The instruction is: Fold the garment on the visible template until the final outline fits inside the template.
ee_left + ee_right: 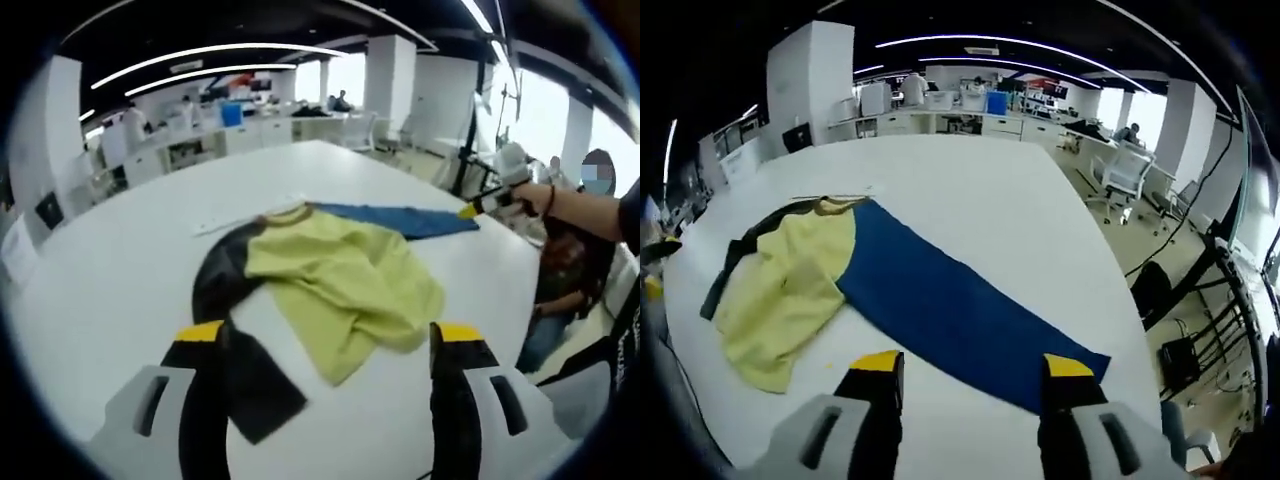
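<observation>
Both grippers, left (325, 345) and right (975, 375), hover released above the garment (340, 285) (possibly touching).

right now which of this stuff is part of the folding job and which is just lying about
Part of the job:
- garment, yellow, blue and black, spread loosely on the table
- white table it lies on
- left gripper, jaws apart
- right gripper, jaws apart over the blue part

Just lying about:
- office desks behind
- office chair
- pale strip on the table beyond the garment
</observation>
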Motion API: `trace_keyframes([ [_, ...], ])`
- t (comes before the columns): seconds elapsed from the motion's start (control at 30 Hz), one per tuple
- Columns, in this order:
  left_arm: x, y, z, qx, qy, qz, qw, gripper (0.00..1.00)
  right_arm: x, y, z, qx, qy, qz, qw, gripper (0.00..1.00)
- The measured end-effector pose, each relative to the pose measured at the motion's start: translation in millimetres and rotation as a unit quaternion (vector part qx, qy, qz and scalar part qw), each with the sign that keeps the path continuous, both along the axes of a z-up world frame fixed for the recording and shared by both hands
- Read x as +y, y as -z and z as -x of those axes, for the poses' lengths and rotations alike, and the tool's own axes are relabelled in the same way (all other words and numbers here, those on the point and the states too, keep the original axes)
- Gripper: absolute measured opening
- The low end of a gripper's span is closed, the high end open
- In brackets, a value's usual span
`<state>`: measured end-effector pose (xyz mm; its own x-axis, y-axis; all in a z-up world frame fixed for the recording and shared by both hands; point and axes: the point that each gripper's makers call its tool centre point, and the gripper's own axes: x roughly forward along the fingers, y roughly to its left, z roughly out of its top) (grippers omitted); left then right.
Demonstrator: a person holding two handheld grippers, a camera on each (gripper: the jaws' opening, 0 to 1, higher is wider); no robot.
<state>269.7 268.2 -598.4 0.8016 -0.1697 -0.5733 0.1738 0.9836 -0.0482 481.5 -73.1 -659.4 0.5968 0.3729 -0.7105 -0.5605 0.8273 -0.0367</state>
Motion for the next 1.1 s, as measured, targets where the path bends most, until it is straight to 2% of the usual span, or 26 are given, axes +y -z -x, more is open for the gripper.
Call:
trace_keyframes([
  [0.13, 1, 7.8, -2.6, 0.003, -0.003, 0.003, 1.0, 0.73, 26, -1.8, 17, 0.006, -0.032, -0.011, 0.9994, 0.52],
  [0.23, 0, 14.4, -5.1, 0.004, -0.003, 0.008, 0.9999, 0.65, 42, 3.6, 30, 0.02, -0.058, -0.012, 0.9981, 0.5],
  [0.37, 1, 23.7, -9.7, 0.003, -0.012, 0.016, 0.9998, 0.63, 64, 11.0, 46, 0.031, -0.09, -0.016, 0.9953, 0.49],
  [0.5, 2, 37.3, -11.8, 0.012, -0.018, 0.014, 0.9997, 0.56, 88, 19.4, 65, 0.039, -0.14, -0.014, 0.9893, 0.42],
  [0.6, 2, 47.4, -11.6, 0.023, -0.021, 0.013, 0.9994, 0.52, 101, 27.3, 76, 0.044, -0.167, -0.008, 0.985, 0.42],
  [0.73, -4, 64.7, -11.8, 0.036, -0.012, 0.017, 0.9991, 0.43, 113, 40.3, 84, 0.054, -0.187, -0.001, 0.9809, 0.39],
  [0.83, -9, 76.2, -13.8, 0.044, -0.002, 0.007, 0.999, 0.39, 121, 48.6, 88, 0.062, -0.196, -0.003, 0.9786, 0.37],
  [1.1, -7, 97.6, -16.9, 0.065, -0.016, 0.015, 0.9977, 0.32, 132, 63.9, 99, 0.066, -0.211, 0.003, 0.9751, 0.25],
])
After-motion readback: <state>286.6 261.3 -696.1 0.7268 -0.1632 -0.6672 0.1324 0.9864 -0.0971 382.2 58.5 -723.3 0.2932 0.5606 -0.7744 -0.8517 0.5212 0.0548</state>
